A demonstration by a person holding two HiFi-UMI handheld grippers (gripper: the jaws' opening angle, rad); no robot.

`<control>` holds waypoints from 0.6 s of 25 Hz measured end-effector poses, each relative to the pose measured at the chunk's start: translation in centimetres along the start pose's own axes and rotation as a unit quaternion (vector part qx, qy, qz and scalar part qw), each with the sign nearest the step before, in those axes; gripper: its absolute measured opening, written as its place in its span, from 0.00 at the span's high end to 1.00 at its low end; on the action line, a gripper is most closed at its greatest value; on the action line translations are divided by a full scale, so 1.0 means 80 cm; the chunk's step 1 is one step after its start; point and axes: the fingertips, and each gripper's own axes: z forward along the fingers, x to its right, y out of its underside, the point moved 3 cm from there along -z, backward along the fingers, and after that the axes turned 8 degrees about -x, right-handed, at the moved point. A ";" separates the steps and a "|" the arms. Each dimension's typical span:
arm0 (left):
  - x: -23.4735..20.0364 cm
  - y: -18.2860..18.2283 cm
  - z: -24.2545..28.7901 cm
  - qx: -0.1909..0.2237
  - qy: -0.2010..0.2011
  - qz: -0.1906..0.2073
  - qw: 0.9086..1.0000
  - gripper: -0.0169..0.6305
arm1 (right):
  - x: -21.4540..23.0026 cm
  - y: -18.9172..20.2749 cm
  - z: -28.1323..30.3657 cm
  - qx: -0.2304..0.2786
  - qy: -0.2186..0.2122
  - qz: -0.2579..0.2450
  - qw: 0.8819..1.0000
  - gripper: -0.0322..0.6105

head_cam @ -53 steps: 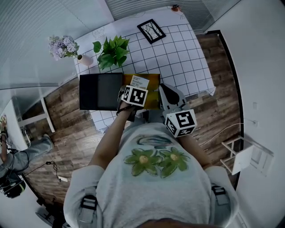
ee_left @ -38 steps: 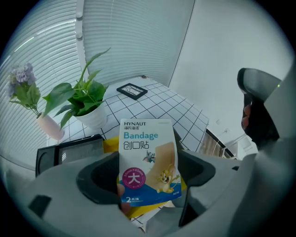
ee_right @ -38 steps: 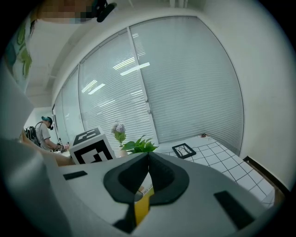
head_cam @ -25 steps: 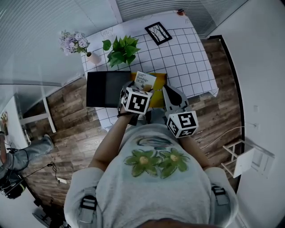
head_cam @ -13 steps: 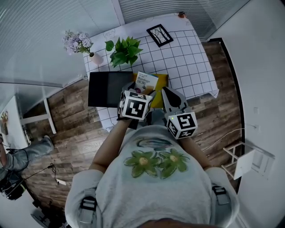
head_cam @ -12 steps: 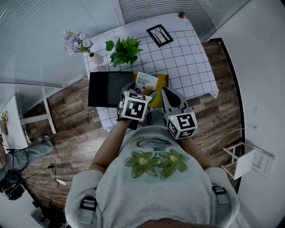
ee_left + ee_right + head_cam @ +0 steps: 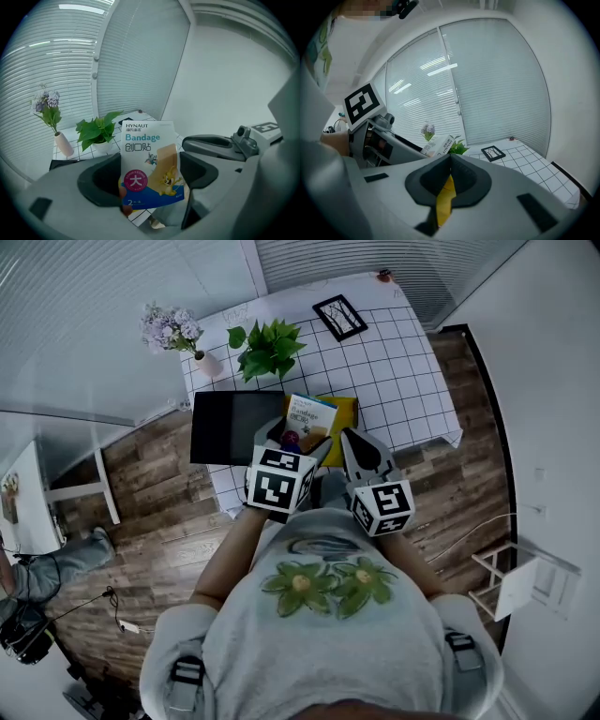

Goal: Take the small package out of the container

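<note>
Package (image 7: 150, 161) sits clamped in the left gripper (image 7: 151, 183), raised over the container (image 7: 345, 414), whose wall the right gripper (image 7: 449, 176) pinches; only setting it down seems left.

- two grippers: left gripper (image 7: 150, 177), right gripper (image 7: 449, 164)
- one bandage package (image 7: 312, 415)
- one yellow container (image 7: 346, 412)
- one black tray (image 7: 230, 426)
- one potted plant (image 7: 270, 348)
- one vase of purple flowers (image 7: 178, 332)
- one picture frame (image 7: 339, 317)
- one table (image 7: 405, 381)
</note>
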 end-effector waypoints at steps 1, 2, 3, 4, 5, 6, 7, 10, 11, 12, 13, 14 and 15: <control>0.001 0.001 -0.003 0.003 0.002 0.001 1.000 0.38 | -0.001 0.000 -0.001 0.000 0.000 0.000 1.000 0.94; 0.001 0.002 -0.006 0.005 0.002 0.001 1.000 0.38 | -0.002 0.001 -0.002 0.001 0.001 0.000 1.000 0.94; 0.002 0.003 -0.009 0.008 0.002 0.002 1.000 0.38 | -0.003 0.001 -0.003 0.001 0.002 0.000 1.000 0.94; 0.002 0.005 -0.011 0.010 0.002 0.003 1.000 0.38 | -0.004 0.002 -0.003 0.001 0.002 -0.001 1.000 0.94; 0.001 0.006 -0.013 0.013 0.001 0.003 1.000 0.38 | -0.005 0.003 -0.003 0.002 0.003 -0.001 1.000 0.94; 0.000 0.007 -0.016 0.015 0.000 0.004 1.000 0.38 | -0.006 0.004 -0.003 0.002 0.003 -0.001 1.000 0.94; 0.000 0.008 -0.018 0.017 0.000 0.005 1.000 0.38 | -0.008 0.005 -0.004 0.001 0.003 -0.001 1.000 0.94; -0.002 0.008 -0.025 0.025 0.003 0.006 1.000 0.38 | -0.012 0.006 -0.004 -0.001 0.004 -0.003 1.000 0.94; -0.002 0.008 -0.027 0.026 0.004 0.008 1.000 0.38 | -0.013 0.007 -0.005 -0.002 0.004 -0.003 1.000 0.94; -0.002 0.008 -0.028 0.028 0.004 0.009 1.000 0.38 | -0.015 0.007 -0.005 -0.003 0.004 -0.004 1.000 0.94; -0.002 0.008 -0.029 0.029 0.004 0.011 1.000 0.38 | -0.015 0.008 -0.005 -0.004 0.003 -0.005 1.000 0.94; -0.002 0.007 -0.030 0.031 0.003 0.012 0.999 0.38 | -0.016 0.008 -0.005 -0.004 0.003 -0.005 1.000 0.94; -0.002 0.007 -0.032 0.032 0.004 0.013 0.999 0.38 | -0.017 0.008 -0.005 -0.005 0.003 -0.006 1.000 0.94</control>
